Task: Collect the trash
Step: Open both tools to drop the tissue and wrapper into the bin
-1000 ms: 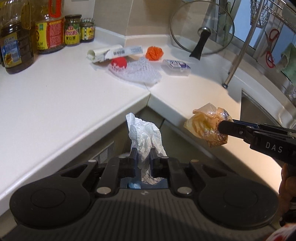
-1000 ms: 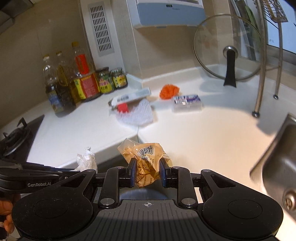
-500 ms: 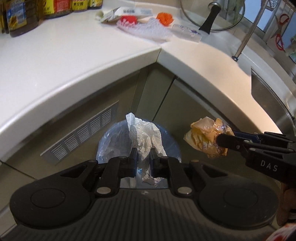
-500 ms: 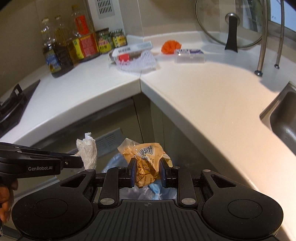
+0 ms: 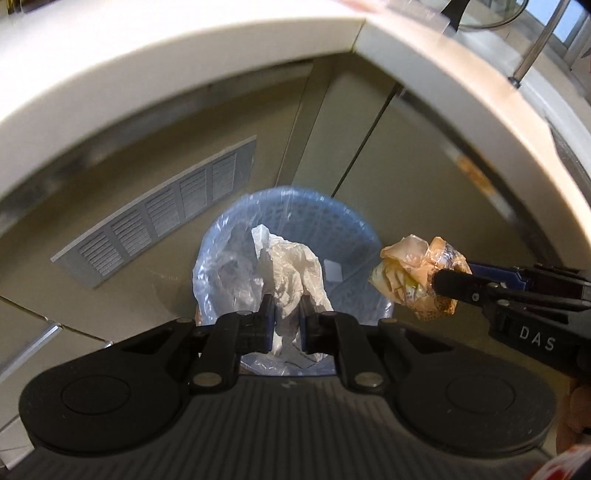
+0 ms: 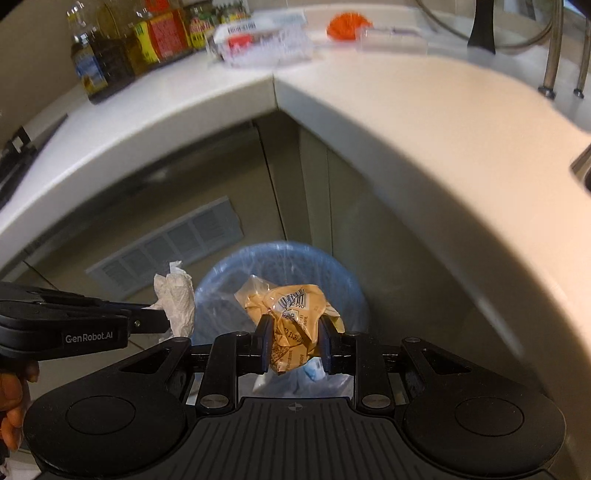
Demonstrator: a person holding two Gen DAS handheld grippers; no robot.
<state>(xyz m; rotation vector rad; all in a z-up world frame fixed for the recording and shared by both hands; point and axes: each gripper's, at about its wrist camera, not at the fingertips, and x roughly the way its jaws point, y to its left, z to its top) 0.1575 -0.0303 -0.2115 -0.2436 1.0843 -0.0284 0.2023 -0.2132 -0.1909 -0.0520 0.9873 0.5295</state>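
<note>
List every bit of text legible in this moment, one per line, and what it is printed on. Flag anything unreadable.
"DAS": side of the right gripper.
"GenRobot.AI": side of the left gripper.
Barcode and small print on the crumpled orange wrapper in the right jaws: too small and creased to read.
Labels on the bottles and jars on the counter: blurred, unreadable.
White box lettering: blurred.

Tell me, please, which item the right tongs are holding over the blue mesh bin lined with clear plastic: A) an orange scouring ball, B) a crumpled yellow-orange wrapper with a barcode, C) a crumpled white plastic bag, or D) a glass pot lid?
B: the right tongs are closed on the crumpled yellow-orange wrapper with a barcode above the blue mesh bin; the left tongs hold the crumpled white plastic bag.
</note>
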